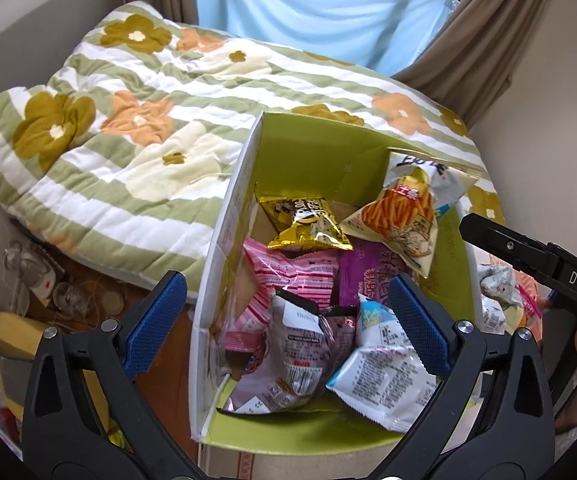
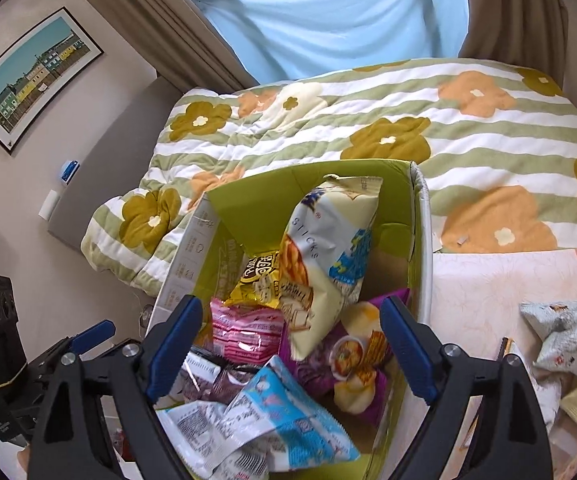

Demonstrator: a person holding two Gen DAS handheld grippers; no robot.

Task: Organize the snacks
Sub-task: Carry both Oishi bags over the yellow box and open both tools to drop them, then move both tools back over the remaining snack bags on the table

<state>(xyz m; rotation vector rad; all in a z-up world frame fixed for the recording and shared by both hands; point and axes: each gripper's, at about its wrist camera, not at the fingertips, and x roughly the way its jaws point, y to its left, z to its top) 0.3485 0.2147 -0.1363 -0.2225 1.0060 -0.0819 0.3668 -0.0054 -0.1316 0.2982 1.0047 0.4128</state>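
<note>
A green-lined cardboard box stands open on the bed and holds several snack packs: a gold bag, a pink pack, a purple bag, an orange sticks bag leaning on the far wall, and light blue and white packs in front. My left gripper is open and empty above the box's near left side. My right gripper is open and empty above the same box, over the pink pack and sticks bag.
A floral striped quilt covers the bed behind the box. Loose snack packs lie on the sheet right of the box. A wooden floor with clutter is at left. The other gripper shows at the right edge.
</note>
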